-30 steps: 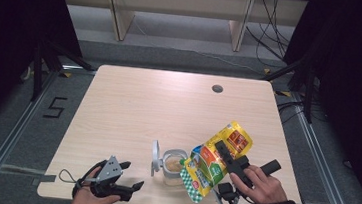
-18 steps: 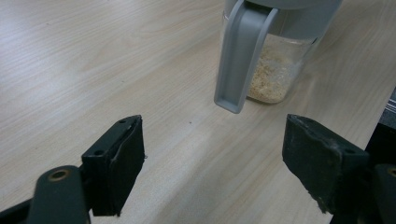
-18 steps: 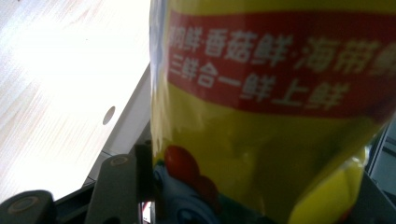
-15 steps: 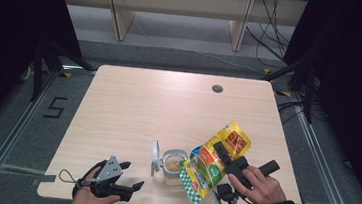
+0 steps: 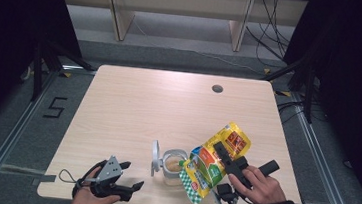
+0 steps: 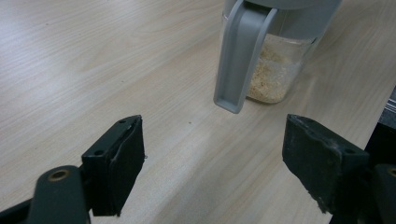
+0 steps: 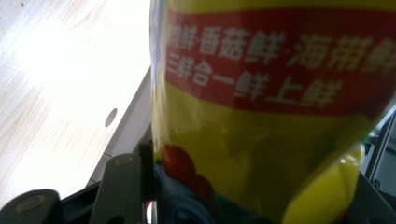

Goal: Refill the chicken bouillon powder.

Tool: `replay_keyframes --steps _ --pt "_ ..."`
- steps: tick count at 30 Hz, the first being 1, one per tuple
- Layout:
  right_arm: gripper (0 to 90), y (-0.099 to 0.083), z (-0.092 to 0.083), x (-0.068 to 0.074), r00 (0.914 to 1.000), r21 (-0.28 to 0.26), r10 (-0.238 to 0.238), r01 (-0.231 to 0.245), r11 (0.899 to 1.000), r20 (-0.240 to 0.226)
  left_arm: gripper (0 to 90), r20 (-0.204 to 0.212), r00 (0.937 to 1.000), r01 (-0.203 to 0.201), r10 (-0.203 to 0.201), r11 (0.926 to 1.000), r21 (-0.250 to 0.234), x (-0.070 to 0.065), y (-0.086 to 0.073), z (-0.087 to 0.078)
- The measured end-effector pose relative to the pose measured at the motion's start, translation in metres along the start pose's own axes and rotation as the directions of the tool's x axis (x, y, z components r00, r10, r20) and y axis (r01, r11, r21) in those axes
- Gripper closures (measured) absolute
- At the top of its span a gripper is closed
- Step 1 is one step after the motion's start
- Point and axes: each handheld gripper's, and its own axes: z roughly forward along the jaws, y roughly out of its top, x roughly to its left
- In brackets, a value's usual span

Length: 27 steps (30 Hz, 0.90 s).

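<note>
The yellow bag (image 5: pixel 216 160) sits tilted above the tabletop (image 5: pixel 168 106) near its front edge, right of the middle, with its lower, green-checked end tipped down toward the open mouth of the jar (image 5: pixel 174 165). The right gripper (image 5: pixel 224 154) grasps the bag across its middle; its jaws have just been closing a little, with the bag between them. In the right gripper view the bag's yellow face and a red band of white characters press right up against the left jaw.

The jar is clear, with a grey rim, and stands on the tabletop just left of the bag; pale granules lie in its bottom. Its grey lid (image 5: pixel 155 156) is swung open and stands upright at the jar's left side.

The left gripper (image 5: pixel 128 187) rests at the front edge, toward the front left corner, well apart from the jar. Its jaws are released and wide apart, with only bare wood between them in the left gripper view, and they face the jar.
</note>
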Motion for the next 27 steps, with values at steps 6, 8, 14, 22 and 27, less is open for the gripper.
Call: replay_keyframes --steps 6,8,14,22,27 --pt "50.5 -0.0013 0.0012 -0.0015 1.0000 -0.013 -0.005 0.005 1.000 -0.008 20.6 0.002 0.9998 -0.022 0.022 0.9998 -0.002 0.0015 0.0004 -0.0001" --pt "50.6 -0.0015 0.0011 -0.0020 0.9999 -0.009 0.001 -0.001 1.000 -0.012 20.6 0.001 0.9998 -0.021 0.021 0.9998 -0.002 0.0014 0.0004 0.0000" --pt "50.7 -0.0023 0.0012 -0.0013 0.9998 -0.014 0.019 -0.019 1.000 -0.008 20.6 0.001 0.9998 -0.021 0.021 0.9998 -0.002 0.0014 0.0004 0.0001" --pt "50.8 -0.0031 0.0017 0.0009 0.9972 -0.016 0.074 -0.074 0.997 -0.007 20.6 0.001 0.9998 -0.021 0.021 0.9998 -0.001 0.0014 0.0003 0.0002" --pt "50.8 -0.0028 0.0019 0.0004 0.9981 -0.017 0.062 -0.062 0.998 -0.006 20.6 0.001 0.9998 -0.021 0.021 0.9998 -0.003 0.0015 0.0004 0.0001"
